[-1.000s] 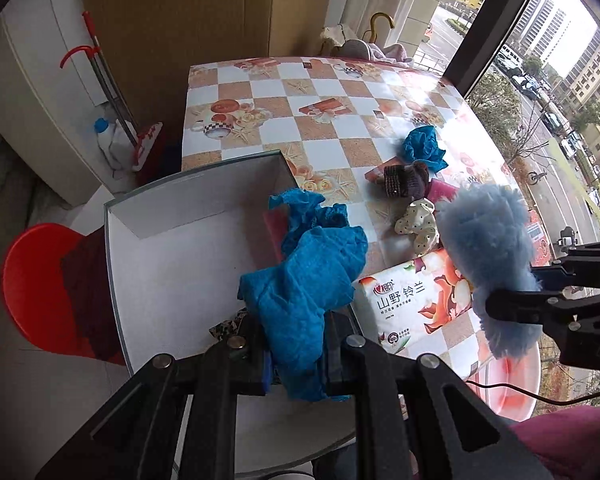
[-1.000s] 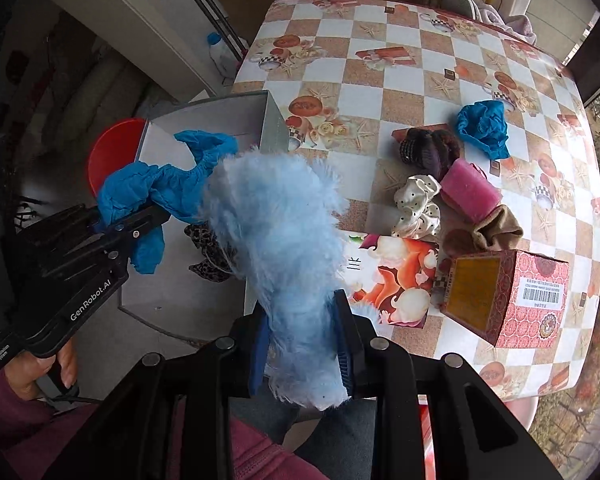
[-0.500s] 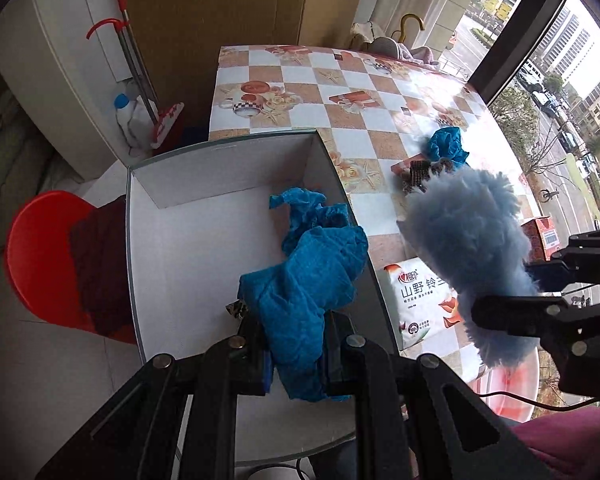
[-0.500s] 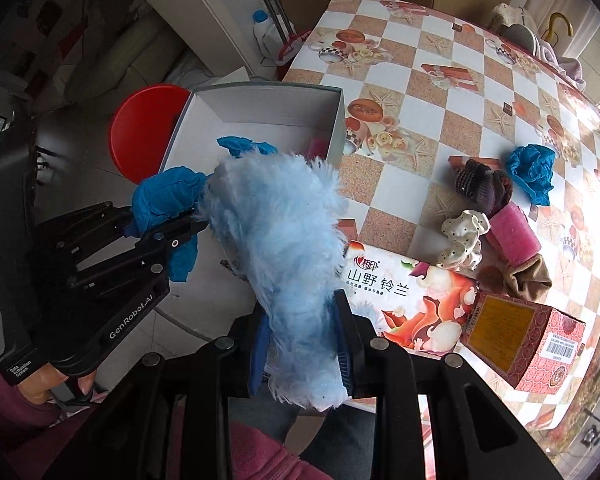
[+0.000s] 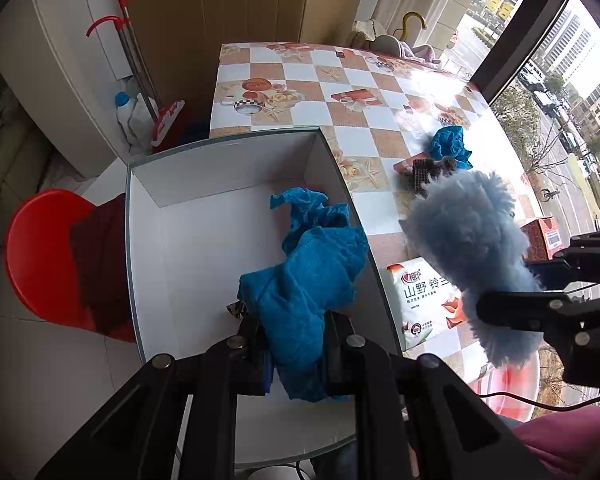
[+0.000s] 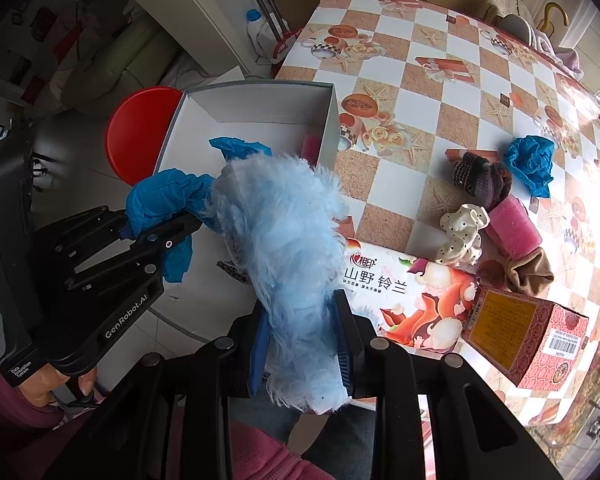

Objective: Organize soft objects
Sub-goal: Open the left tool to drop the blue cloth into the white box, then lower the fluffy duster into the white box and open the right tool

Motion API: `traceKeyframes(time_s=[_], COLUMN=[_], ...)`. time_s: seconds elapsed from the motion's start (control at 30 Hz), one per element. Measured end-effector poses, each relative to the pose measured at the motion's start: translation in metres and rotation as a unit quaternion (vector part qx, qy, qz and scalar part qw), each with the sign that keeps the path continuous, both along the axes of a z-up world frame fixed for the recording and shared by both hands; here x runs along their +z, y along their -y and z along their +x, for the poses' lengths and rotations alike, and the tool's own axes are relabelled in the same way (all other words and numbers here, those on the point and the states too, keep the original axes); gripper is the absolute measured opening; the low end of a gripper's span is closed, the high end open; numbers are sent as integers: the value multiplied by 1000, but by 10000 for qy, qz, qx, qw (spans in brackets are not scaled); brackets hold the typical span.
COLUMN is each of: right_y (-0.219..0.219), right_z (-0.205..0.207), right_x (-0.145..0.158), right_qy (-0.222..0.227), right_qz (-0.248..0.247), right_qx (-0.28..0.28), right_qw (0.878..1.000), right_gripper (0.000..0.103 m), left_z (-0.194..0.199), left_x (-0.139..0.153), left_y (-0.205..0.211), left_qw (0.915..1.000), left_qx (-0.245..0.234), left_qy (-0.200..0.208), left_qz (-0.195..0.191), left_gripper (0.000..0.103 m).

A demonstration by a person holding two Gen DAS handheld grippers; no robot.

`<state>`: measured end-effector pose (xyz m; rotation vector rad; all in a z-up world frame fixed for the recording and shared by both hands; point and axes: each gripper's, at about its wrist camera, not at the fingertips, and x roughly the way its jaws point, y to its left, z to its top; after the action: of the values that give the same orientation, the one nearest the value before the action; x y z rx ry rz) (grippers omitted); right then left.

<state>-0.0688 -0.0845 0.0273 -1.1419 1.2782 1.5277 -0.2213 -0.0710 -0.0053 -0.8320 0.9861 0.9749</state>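
Left gripper (image 5: 296,344) nearest in its own view, pads clamped on a bright blue cloth (image 5: 308,292) that hangs over the open white box (image 5: 220,168). Right gripper (image 6: 300,336) likewise pinched tight, on a pale blue fluffy piece (image 6: 280,240) held up just beside the box's table-side wall, over the table edge. Under the cloth, on the box floor, a small dark patterned scrap (image 5: 236,309); a pink item (image 6: 312,145) against the far inner wall. Past the grippers, on the checked tablecloth (image 6: 420,60), a printed tissue pack (image 6: 404,292) beside a red carton (image 6: 528,332) at the near edge. Farther in, 1 cluster of soft things: a white dotted scrunchie (image 6: 462,232), a brown sock (image 6: 528,270), a pink sponge-like block (image 6: 514,224), a dark knitted piece (image 6: 482,178), and a second blue cloth (image 6: 530,162) just beyond. Left of the box, a red stool (image 5: 40,256) with a dark cloth on it. At the far wall, a mop with a red handle (image 5: 136,64) and a white bottle (image 5: 125,118).
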Motion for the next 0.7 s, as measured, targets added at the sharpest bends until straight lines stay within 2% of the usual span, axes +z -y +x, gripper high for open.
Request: traceKeyframes(time_s=[0.7], right_y=[-3], right_z=[-4], right_x=[-4], right_qy=[7], right_qz=[-52], right_qx=[80], right_qw=[10000], right_gripper=[31], left_z=[-6], left_x=[-6], left_y=[-4], left_qw=[9999], left_qx=[102], left_qy=[22], left_qz=[-86], left_gripper=[18])
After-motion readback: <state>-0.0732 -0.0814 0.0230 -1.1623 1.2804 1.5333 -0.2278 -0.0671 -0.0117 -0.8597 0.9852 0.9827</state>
